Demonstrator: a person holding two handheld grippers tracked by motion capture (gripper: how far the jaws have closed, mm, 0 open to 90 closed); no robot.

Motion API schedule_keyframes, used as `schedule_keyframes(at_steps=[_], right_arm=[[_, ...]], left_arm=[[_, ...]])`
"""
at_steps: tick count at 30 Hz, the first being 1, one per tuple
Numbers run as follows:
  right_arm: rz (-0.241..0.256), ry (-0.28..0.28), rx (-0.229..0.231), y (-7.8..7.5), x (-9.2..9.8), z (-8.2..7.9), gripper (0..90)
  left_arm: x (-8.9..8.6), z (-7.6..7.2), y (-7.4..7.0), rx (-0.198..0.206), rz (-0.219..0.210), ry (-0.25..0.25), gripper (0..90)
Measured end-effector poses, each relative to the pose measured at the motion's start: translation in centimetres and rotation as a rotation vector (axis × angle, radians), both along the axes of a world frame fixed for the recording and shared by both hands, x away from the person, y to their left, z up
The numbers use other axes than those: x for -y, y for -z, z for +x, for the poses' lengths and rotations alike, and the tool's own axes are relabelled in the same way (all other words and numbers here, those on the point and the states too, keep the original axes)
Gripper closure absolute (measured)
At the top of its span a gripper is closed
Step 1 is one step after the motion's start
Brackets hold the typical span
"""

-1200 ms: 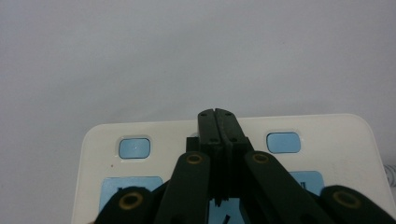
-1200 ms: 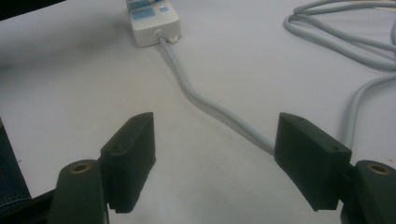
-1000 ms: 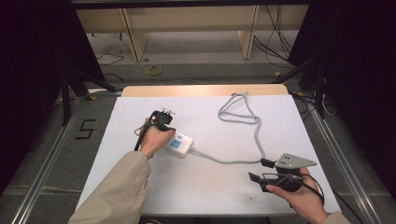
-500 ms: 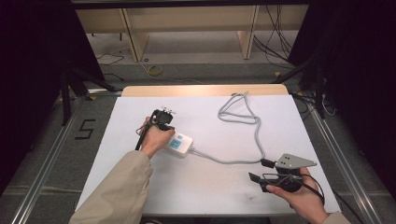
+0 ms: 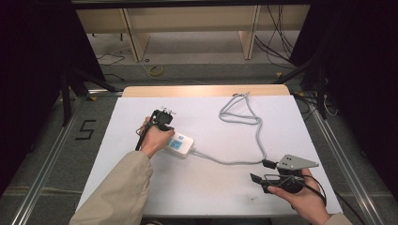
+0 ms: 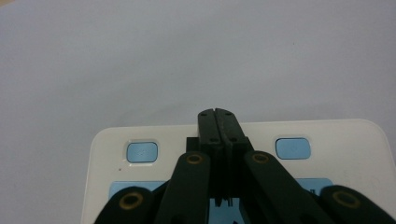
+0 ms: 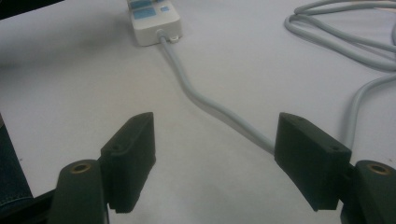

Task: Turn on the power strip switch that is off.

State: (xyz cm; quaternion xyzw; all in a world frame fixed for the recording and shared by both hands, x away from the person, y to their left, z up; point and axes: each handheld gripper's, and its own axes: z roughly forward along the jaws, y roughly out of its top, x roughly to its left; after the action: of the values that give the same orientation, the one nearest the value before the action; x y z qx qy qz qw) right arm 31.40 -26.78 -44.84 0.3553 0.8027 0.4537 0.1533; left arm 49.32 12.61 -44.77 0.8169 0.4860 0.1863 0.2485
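- A white-topped counter [image 5: 211, 187] with a pale wooden far edge.
- A light wooden shelf frame [image 5: 187, 18] on the floor beyond the counter.
- A yellow coiled cable [image 5: 156, 71] on the grey floor.
- A black "5" mark [image 5: 85, 130] on the floor left of the counter.

Bare table [image 5: 141, 187] lies open; only the grey cable [image 5: 244, 117] crosses its middle.

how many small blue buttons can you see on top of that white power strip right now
2: left button and right button flank the shut left gripper on the power strip. Others may hide beneath its jaws.
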Motion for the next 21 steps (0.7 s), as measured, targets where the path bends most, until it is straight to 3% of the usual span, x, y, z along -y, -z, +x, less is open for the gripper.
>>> schedule_keyframes(at_steps=[11,21], right_arm=[[-0.004,0.0,0.002,-0.05,-0.02,-0.04,29.8],[-0.003,0.0,0.004,-0.13,-0.05,-0.12,29.8]], left_arm=[[0.13,0.13,0.0,-0.012,0.007,0.002,90.0],[0.71,0.33,-0.16,-0.024,0.059,0.01,90.0]])
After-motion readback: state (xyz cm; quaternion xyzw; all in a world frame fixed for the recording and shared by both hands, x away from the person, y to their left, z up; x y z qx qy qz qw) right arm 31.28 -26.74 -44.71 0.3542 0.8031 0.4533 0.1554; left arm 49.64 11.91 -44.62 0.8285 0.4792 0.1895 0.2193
